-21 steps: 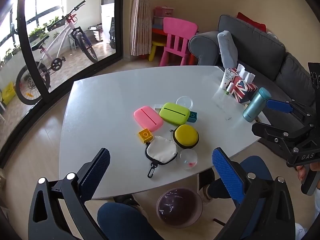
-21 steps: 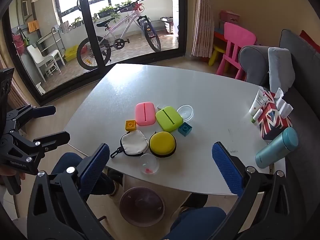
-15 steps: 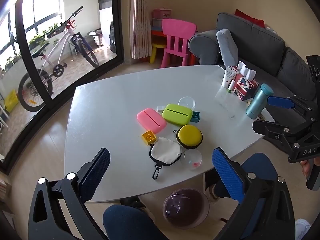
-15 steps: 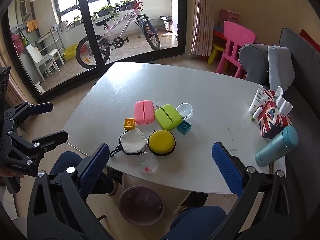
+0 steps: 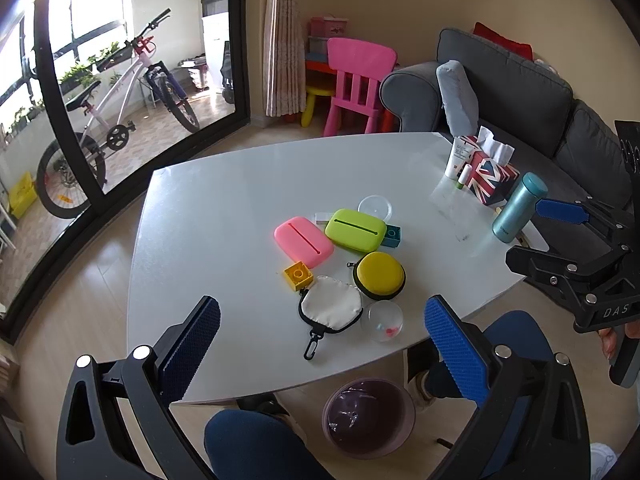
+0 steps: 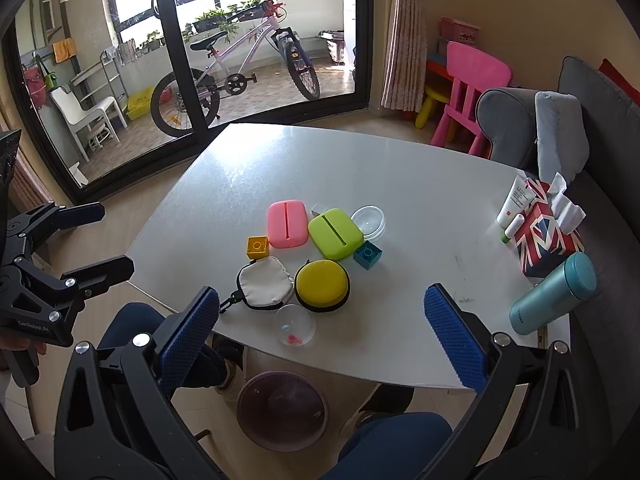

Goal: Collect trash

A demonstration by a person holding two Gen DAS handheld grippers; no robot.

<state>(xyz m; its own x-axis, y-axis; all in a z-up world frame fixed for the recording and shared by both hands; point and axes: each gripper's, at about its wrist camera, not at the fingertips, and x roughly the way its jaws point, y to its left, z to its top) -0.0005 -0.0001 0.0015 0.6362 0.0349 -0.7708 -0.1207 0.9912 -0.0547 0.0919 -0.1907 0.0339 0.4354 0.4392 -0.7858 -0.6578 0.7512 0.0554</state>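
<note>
Broadly, the white counter (image 5: pixel 224 208) lies bare toward its far and left edges. Below its near edge stands a purple bin (image 5: pixel 368 416) on the floor. Left tongs (image 5: pixel 320 344) and right tongs (image 6: pixel 322 328) hover spread apart, empty, above a clear capsule (image 6: pixel 295 325) near that edge.

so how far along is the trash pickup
Barely begun. Done: nothing visibly; the bin under the table edge shows only its liner. In hand: nothing, left gripper and right gripper both open, above the table. Left: the clutter, e.g. the clear capsule.
</note>
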